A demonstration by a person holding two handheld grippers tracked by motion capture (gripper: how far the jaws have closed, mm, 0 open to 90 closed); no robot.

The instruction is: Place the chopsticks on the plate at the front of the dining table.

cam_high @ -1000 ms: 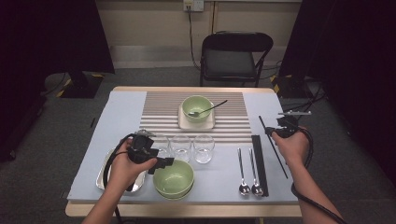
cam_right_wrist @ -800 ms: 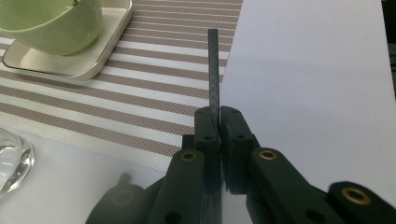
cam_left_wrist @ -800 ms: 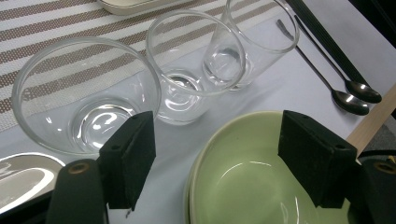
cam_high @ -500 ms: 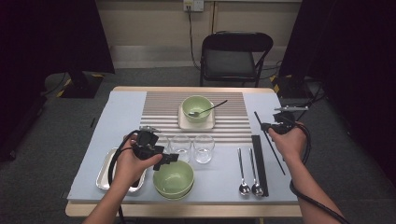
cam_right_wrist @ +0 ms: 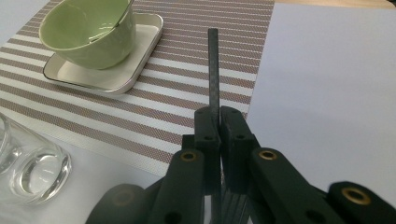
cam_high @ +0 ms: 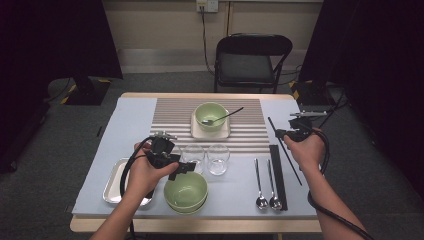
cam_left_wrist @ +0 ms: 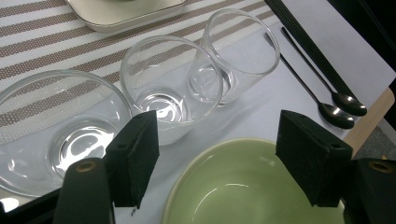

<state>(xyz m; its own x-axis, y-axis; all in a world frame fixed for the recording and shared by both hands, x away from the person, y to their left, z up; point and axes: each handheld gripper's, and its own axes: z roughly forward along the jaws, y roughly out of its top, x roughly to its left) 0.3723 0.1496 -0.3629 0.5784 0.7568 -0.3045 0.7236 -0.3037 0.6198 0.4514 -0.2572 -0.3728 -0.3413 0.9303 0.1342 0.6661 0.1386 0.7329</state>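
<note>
High view: the right gripper [cam_high: 286,134] holds one black chopstick [cam_high: 286,152] up off the table, out at the right side. Its jaws are pinched tight on the stick. In the right gripper view the chopstick [cam_right_wrist: 214,70] sticks straight out past the jaws, over the striped mat [cam_right_wrist: 187,88].

The other chopstick [cam_high: 278,175] lies flat on the table by the two spoons [cam_high: 266,200]. I think the held stick should go down next to it. To do that well, keep the grip tight, keep the stick level, line it up with the flat one, and lower it slowly. Do not bump the spoons.

The right hand [cam_high: 305,150] is raised a bit, with the arm coming in from the bottom right.

The left gripper [cam_high: 181,167] hangs over the near edge of the big green bowl [cam_high: 186,192]. Its jaws are apart and have just been closing a little, with nothing pressed between them. In the left gripper view the bowl [cam_left_wrist: 252,186] sits below the jaws, and three glasses [cam_left_wrist: 168,88] stand just behind. The left hand [cam_high: 145,172] is low over the table and points right.
</note>
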